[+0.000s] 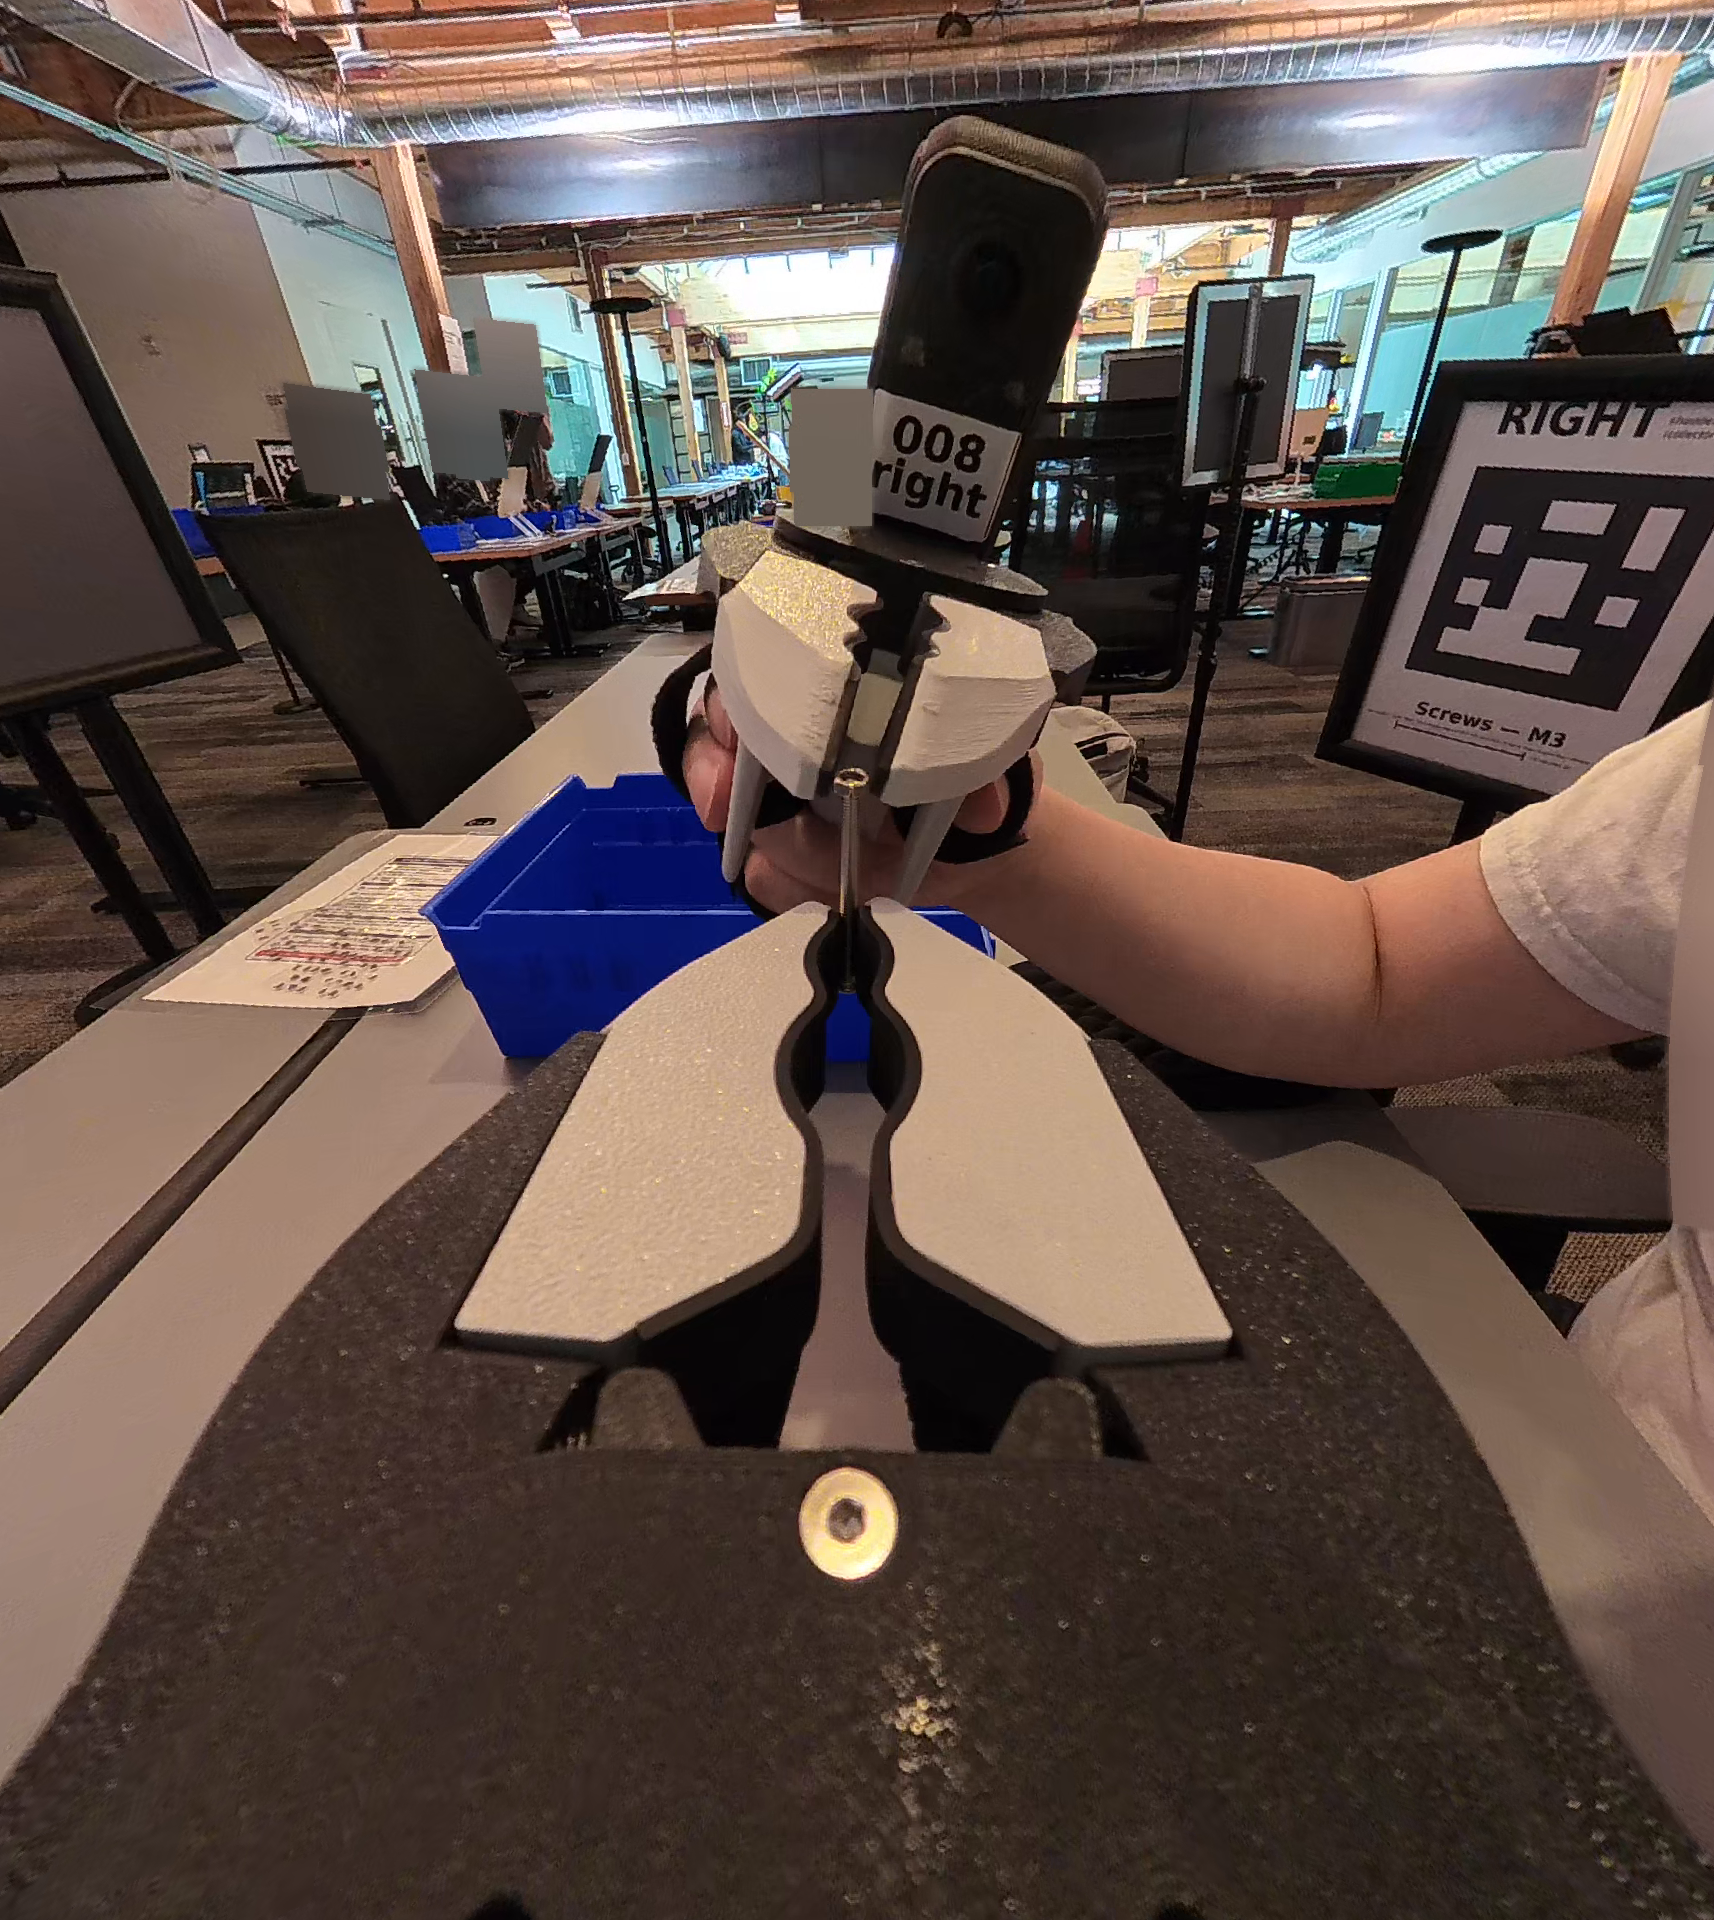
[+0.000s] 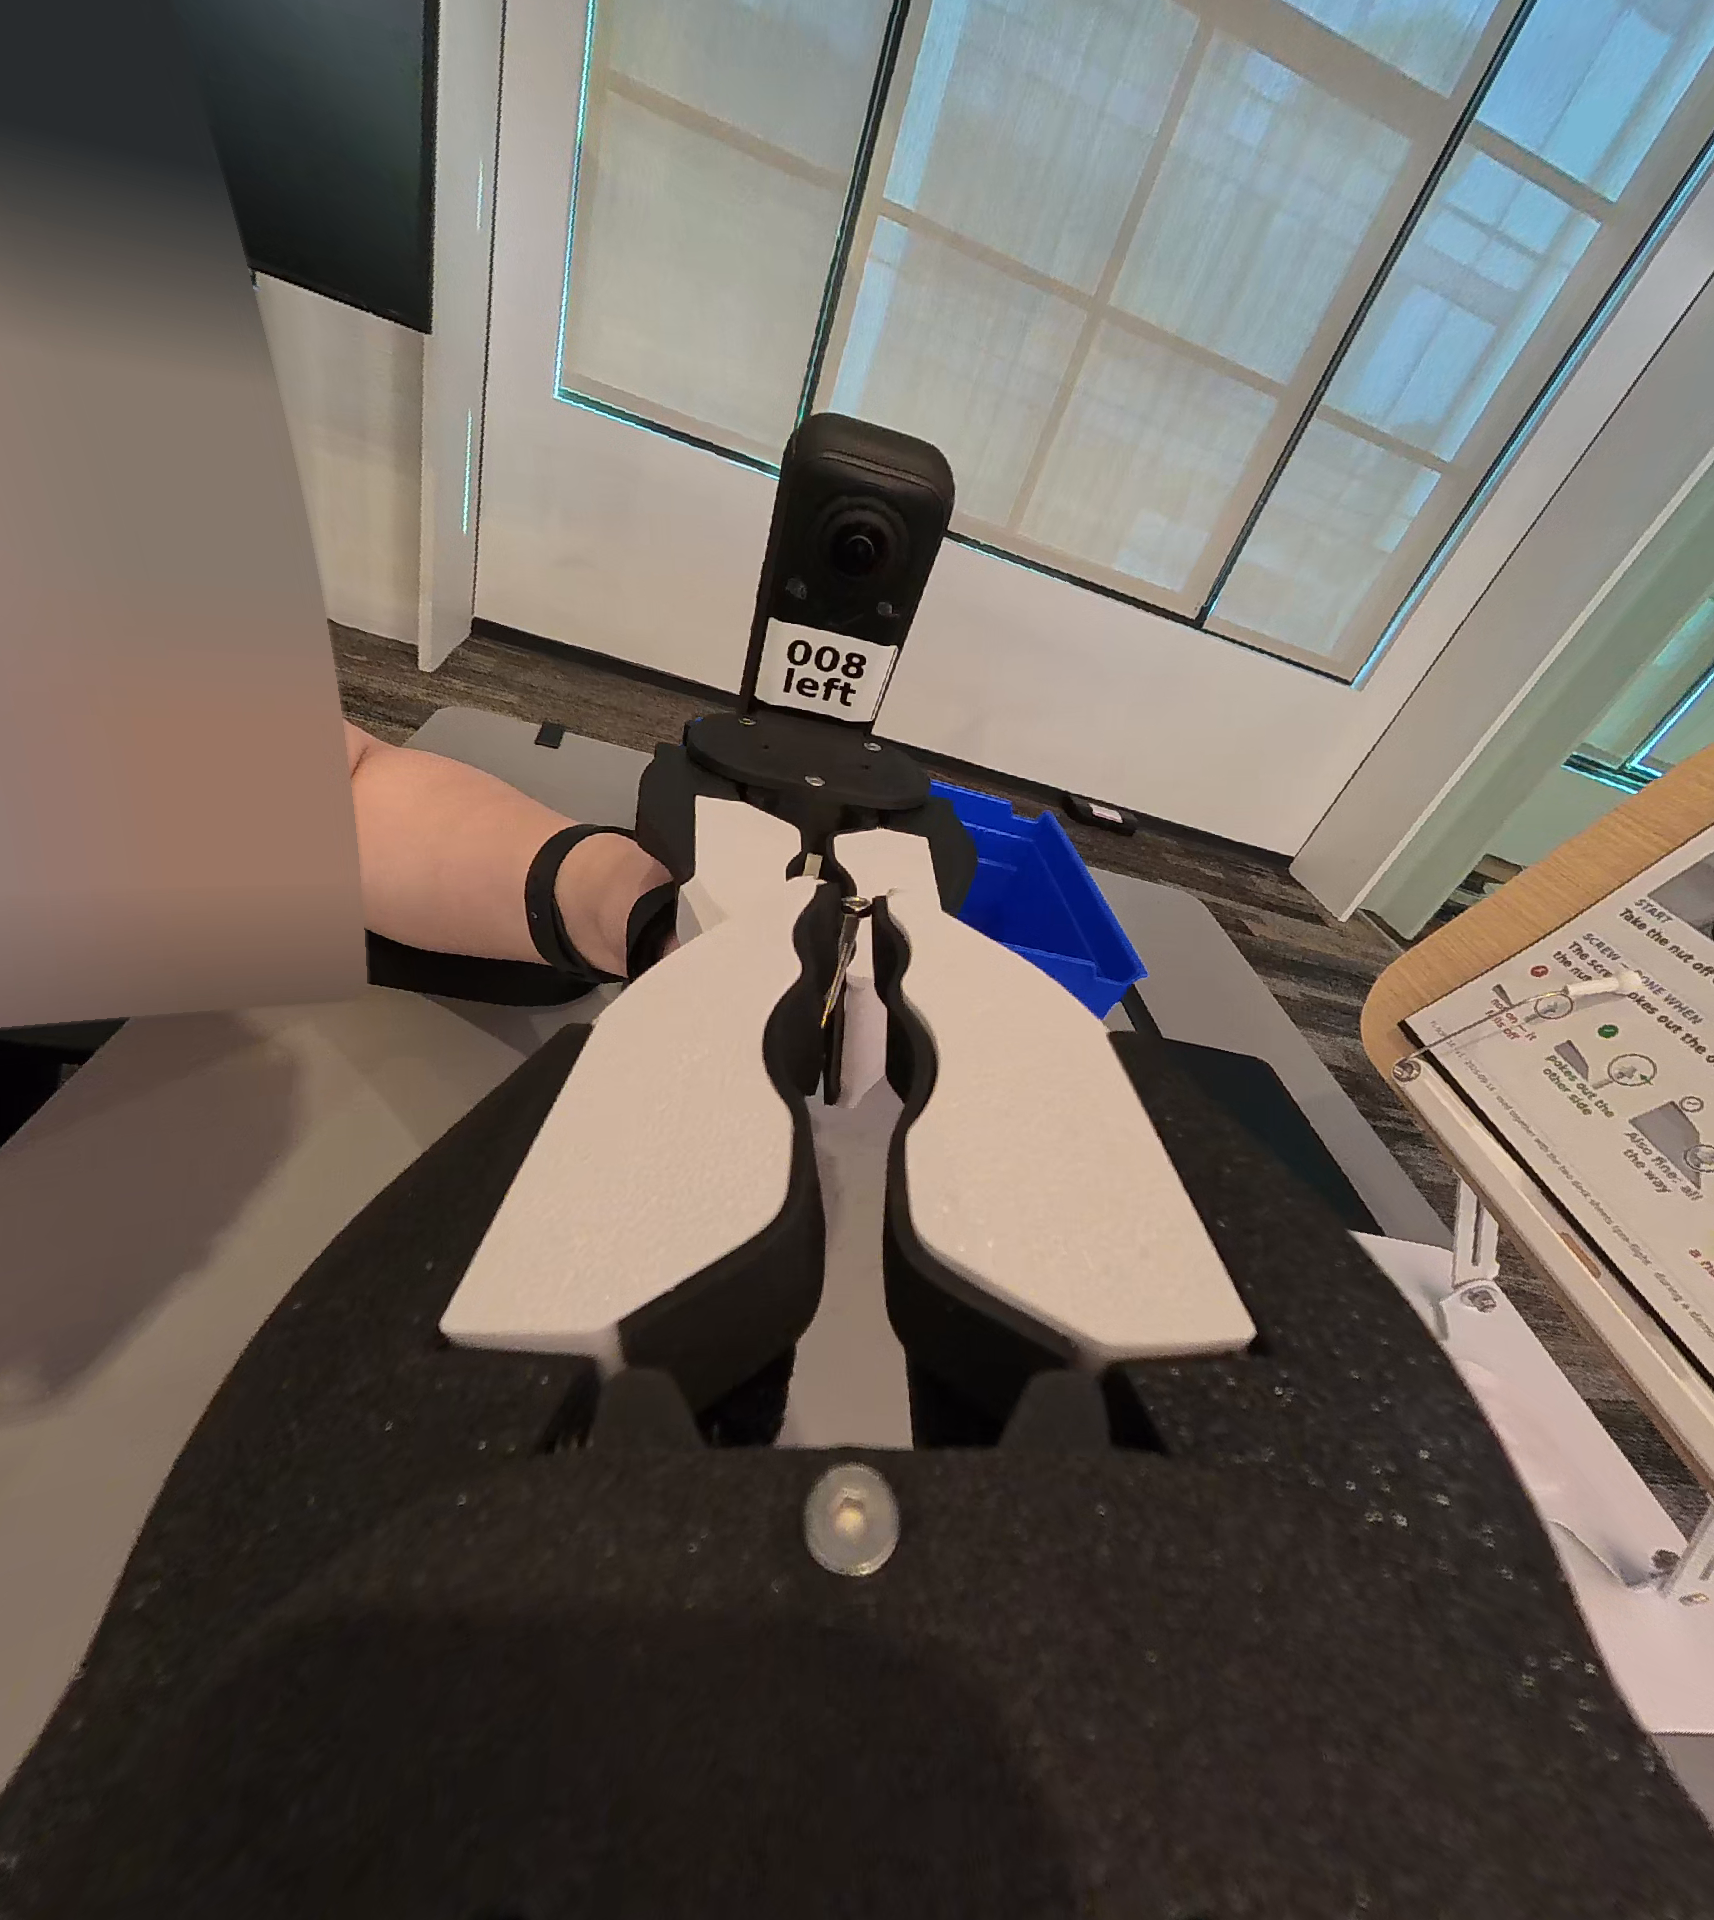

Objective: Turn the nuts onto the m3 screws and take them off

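Observation:
A thin m3 screw [image 1: 847, 862] spans the gap between my two grippers, which face each other tip to tip above the grey table [image 1: 105, 1174]. My left gripper [image 1: 848, 914] is shut on the screw's near end. My right gripper [image 2: 848, 902] is shut at the other end, where a small ring-like nut [image 1: 850, 777] sits at its tips. The right gripper also shows in the left wrist view [image 1: 863, 764], tilted down from above. In the right wrist view the screw [image 2: 840, 966] shows through the narrow gap between my fingers, and the left gripper [image 2: 822, 878] is just beyond.
A blue bin [image 1: 614, 914] stands on the table just behind the grippers and also shows in the right wrist view [image 2: 1040, 904]. A printed sheet [image 1: 333, 925] lies left of it. A tilted instruction board [image 2: 1611, 1122] stands at the right. Framed signs and chairs stand beyond the table.

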The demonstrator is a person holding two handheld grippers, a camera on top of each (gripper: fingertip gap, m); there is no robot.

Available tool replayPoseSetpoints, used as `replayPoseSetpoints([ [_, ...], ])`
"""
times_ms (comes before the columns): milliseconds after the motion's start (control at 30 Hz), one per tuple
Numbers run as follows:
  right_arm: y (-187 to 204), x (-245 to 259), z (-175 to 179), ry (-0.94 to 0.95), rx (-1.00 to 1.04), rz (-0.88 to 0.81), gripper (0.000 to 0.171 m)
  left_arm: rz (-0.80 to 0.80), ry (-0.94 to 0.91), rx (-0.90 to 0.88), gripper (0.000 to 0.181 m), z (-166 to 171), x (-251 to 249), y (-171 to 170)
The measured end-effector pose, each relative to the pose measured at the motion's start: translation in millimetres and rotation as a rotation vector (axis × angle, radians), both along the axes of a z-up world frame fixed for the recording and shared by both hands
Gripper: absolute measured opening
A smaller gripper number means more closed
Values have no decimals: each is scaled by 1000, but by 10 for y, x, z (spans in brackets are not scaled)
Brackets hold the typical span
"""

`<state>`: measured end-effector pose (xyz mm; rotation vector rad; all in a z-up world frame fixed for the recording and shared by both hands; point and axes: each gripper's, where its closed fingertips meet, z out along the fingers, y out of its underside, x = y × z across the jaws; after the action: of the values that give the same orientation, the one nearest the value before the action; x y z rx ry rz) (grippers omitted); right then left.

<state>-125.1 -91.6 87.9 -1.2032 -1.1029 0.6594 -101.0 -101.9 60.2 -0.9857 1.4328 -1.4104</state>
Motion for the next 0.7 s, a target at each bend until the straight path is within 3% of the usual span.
replayPoseSetpoints([
  [367,30,3,5,47,-33,15,6,38,-4,11,1,7,8,36],
  [700,356,-2,25,152,-45,-213,6,289,10,2,1,20,-5,396],
])
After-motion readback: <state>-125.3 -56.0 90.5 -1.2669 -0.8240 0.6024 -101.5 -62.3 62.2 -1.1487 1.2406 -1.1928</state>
